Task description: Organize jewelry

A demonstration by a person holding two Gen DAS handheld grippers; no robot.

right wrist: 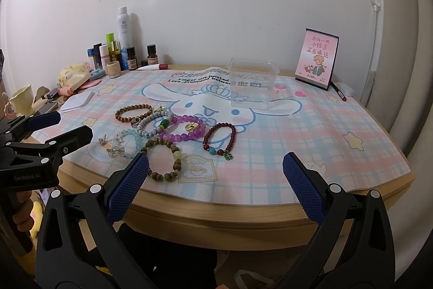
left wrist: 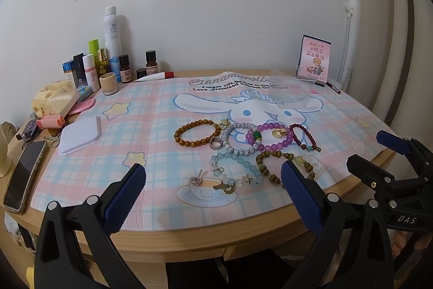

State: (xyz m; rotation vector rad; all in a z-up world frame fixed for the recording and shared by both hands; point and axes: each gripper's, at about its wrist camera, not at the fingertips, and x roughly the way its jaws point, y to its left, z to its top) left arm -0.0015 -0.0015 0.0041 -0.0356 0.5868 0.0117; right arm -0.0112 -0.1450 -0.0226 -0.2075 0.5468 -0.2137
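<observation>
Both the left hand-held gripper (left wrist: 213, 180) and right hand-held gripper (right wrist: 216, 169) hang wide apart, holding nothing. Beaded bracelets cluster on the pink-and-blue plaid mat (right wrist: 311, 142), the purple round-bead bracelet (right wrist: 181, 129) among them. Beyond them stands a clear plastic box (right wrist: 251, 83).

light: soft, even indoor — faint shadows right of bottles | focus: sharp | edges: strong fisheye bending, dark corners

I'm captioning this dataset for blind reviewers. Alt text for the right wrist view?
Open right gripper hovers at the near edge of a pastel Cinnamoroll mat, facing a cluster of beaded bracelets. Behind stands an empty clear plastic box.
</observation>
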